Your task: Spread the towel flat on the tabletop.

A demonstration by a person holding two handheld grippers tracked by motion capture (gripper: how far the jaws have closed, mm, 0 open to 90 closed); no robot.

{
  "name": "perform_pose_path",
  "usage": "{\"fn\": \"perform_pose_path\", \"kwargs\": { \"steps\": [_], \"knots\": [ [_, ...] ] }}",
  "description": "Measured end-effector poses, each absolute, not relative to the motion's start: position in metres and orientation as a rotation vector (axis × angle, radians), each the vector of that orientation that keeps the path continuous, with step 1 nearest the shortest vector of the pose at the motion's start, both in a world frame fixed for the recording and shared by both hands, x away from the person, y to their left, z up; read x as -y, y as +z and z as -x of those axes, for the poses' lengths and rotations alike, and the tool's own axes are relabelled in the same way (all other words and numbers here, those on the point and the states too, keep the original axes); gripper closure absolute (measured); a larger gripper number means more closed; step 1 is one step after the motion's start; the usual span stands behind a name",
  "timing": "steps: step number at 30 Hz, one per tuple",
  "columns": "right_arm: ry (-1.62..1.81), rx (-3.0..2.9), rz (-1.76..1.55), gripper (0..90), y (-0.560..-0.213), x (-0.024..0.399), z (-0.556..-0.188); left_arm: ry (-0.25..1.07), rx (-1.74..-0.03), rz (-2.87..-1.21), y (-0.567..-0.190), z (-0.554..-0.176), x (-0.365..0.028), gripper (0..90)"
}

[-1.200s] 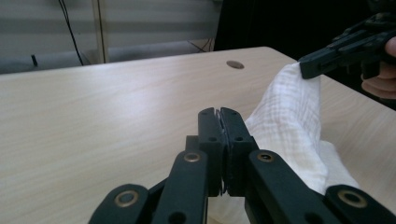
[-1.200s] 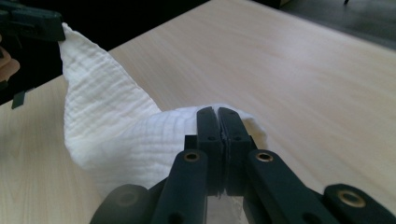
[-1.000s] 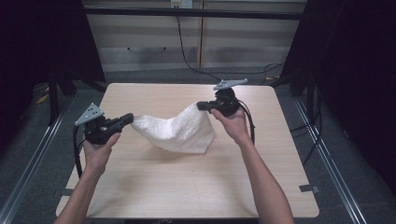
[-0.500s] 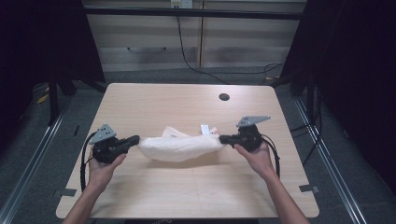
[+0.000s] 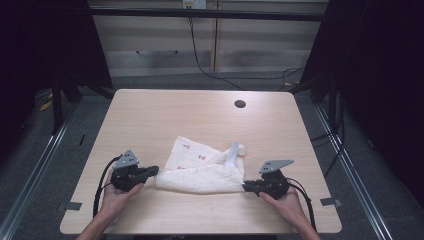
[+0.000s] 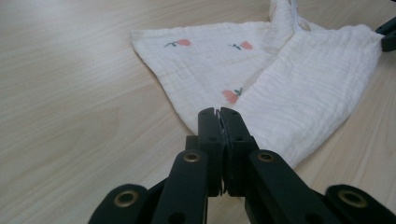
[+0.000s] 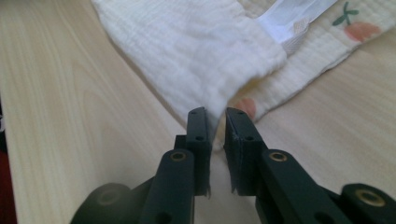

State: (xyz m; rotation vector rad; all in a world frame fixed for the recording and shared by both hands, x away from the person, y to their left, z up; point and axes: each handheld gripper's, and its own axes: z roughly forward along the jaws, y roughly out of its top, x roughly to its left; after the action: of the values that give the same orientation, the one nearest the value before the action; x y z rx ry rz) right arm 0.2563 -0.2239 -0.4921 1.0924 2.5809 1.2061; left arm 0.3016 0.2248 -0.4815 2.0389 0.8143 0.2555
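The cloth [image 5: 200,170] lies folded on the table [image 5: 150,115], between the grippers: light, limp muslin, best pinched at corners. The left gripper [image 6: 219,116] is clamped on one corner; the right gripper [image 7: 215,122] has just been opening, with the other corner loose between its jaws.

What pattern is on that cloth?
Cream cloth with small pinkish-red flowers on green stems, clearest in the left gripper view.
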Motion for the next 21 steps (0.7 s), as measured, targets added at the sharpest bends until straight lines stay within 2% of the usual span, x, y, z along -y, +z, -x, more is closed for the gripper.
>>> {"fn": "perform_pose_path", "kwargs": {
  "steps": [4, 8, 14, 21],
  "knots": [
    [1.275, -2.519, -1.094, 73.4, -0.480, 0.229, -0.254, 0.257, -0.819, -2.039, -0.486, -0.304, -0.224, 88.2],
    [1.333, -2.448, -1.090, 74.8, -0.464, 0.226, -0.273, 0.259, -0.836, -2.016, -0.485, -0.308, -0.226, 88.2],
    [1.269, -2.520, -1.098, 71.8, -0.483, 0.202, -0.308, 0.255, -0.847, -1.996, -0.484, -0.310, -0.230, 88.1],
    [1.155, -2.573, -1.118, 60.8, -0.500, 0.193, -0.311, 0.247, -0.836, -2.006, -0.485, -0.310, -0.229, 88.0]
  ]
}}
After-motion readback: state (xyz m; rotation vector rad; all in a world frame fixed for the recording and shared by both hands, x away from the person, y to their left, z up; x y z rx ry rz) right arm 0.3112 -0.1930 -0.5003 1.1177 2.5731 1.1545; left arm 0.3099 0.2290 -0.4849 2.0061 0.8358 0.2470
